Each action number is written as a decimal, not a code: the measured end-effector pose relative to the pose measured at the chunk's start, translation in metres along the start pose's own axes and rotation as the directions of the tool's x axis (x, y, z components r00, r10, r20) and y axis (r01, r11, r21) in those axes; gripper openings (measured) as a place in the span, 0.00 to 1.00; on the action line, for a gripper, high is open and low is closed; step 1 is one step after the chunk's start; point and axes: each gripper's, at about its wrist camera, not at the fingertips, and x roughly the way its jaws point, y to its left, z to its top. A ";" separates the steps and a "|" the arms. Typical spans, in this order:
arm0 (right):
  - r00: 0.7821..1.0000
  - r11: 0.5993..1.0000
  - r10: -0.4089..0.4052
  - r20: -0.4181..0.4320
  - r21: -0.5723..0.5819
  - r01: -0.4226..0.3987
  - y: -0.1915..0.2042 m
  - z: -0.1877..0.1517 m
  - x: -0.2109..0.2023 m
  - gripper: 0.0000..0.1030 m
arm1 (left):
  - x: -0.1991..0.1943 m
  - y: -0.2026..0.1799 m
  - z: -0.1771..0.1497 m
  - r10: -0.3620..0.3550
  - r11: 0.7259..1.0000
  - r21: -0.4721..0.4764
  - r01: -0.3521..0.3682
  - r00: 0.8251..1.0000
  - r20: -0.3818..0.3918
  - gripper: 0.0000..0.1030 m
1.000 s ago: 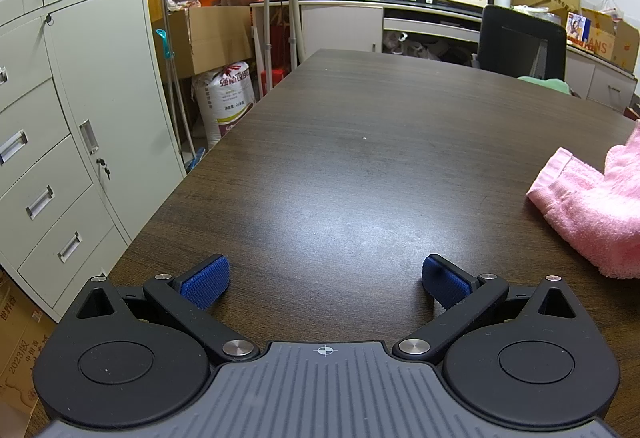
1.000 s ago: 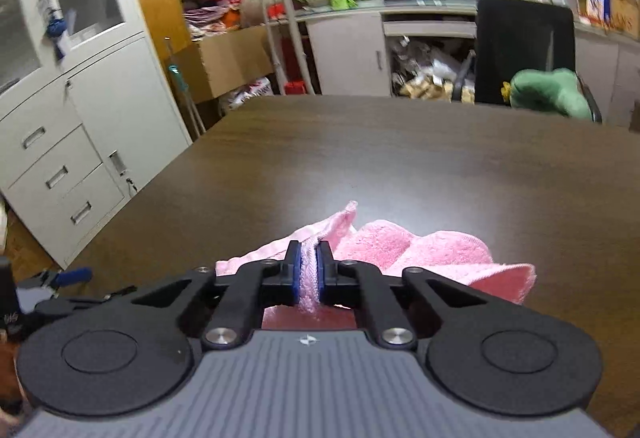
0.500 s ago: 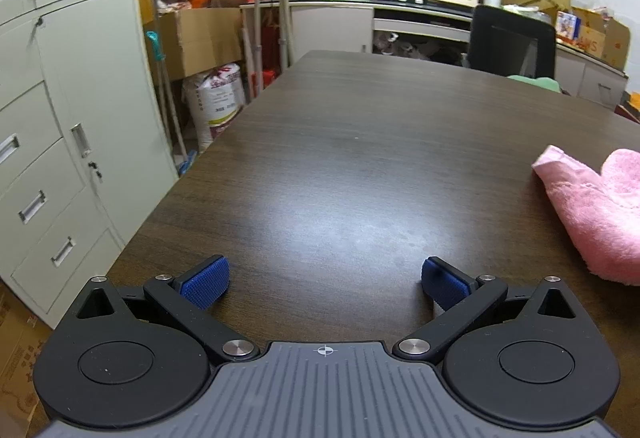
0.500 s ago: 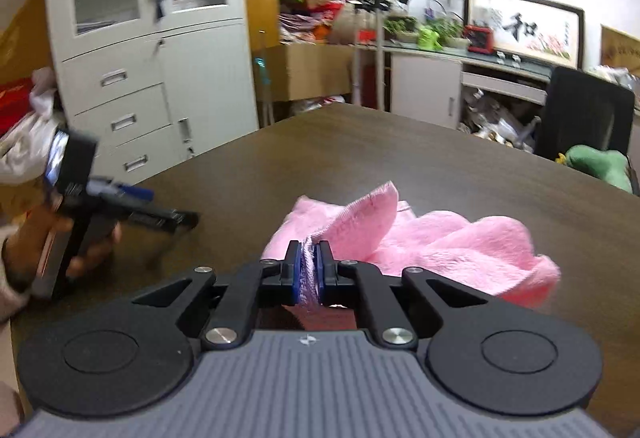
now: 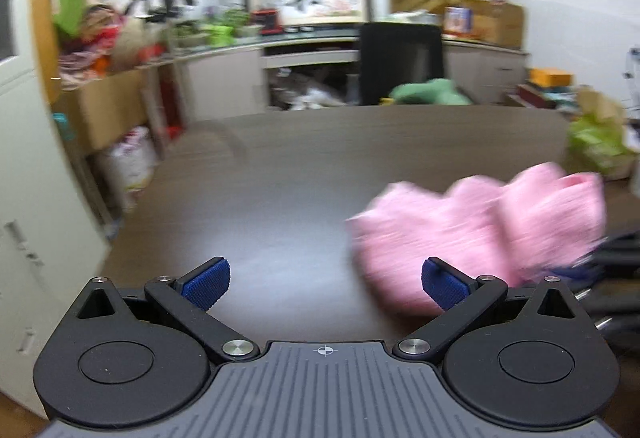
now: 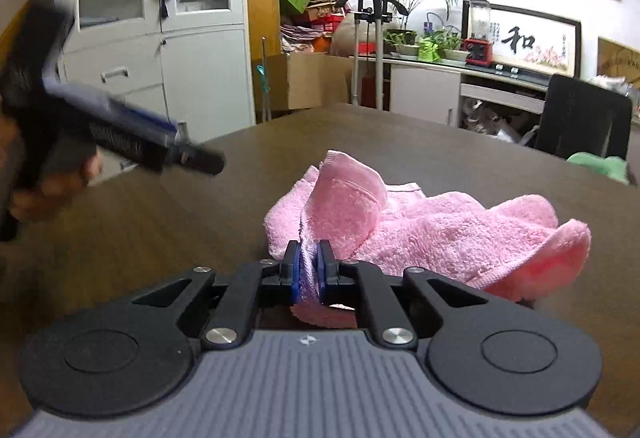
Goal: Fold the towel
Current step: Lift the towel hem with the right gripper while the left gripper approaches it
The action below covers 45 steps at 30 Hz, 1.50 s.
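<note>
The right gripper (image 6: 308, 270) has its blue pads (image 6: 295, 272) pressed together on a thin fold of the pink towel (image 6: 420, 234), pinching an edge right at the fingertips. From that pinch the cloth rises in a small upright flap just ahead of the jaws, then spreads away forward and to the right in a crumpled heap on the dark wooden table (image 6: 400, 141); its far right end curls up off the surface.

The left gripper (image 5: 324, 280) stands wide open, its two blue pads (image 5: 206, 284) well apart with nothing between them, only bare table (image 5: 280, 197) showing in the gap. The towel (image 5: 480, 226) lies ahead and to the right of it (this view is heavily blurred, so the folds are hard to read), its near edge just beside the right-hand finger; whether cloth and finger touch cannot be told.

In the right wrist view the left gripper (image 6: 192, 155) appears at the left, blurred, held in a hand (image 6: 56, 181) above the table, pointing toward the towel but apart from it.

Behind the table stand a black chair (image 6: 584, 117) and a grey cabinet (image 6: 160, 37).
</note>
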 end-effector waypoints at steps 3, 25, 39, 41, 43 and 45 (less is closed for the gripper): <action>1.000 1.000 -0.012 0.010 -0.008 0.012 0.003 -0.002 0.000 0.12 | 0.018 -0.026 0.013 -0.061 0.998 -0.017 0.060 0.996 -0.058 1.00; 0.999 0.997 0.017 0.034 0.070 -0.019 -0.012 -0.012 0.000 0.16 | 0.036 -0.040 0.027 0.077 0.994 -0.062 -0.085 0.990 -0.120 1.00; 0.999 0.997 0.031 0.029 0.072 -0.033 -0.011 -0.015 0.001 0.19 | 0.061 -0.052 0.035 0.075 0.989 -0.112 -0.099 0.976 -0.202 1.00; 0.999 0.997 0.032 0.029 0.072 -0.035 -0.011 -0.015 0.001 0.20 | 0.057 -0.048 0.036 0.070 0.984 -0.147 -0.100 0.978 -0.195 1.00; 0.999 0.997 0.034 0.030 0.072 -0.036 -0.011 -0.015 0.002 0.21 | 0.048 -0.043 0.036 0.056 0.978 -0.187 -0.088 0.984 -0.170 1.00; 0.999 0.997 0.035 0.029 0.071 -0.037 -0.011 -0.015 0.001 0.22 | 0.037 -0.039 0.038 0.032 0.973 -0.221 -0.061 0.990 -0.136 1.00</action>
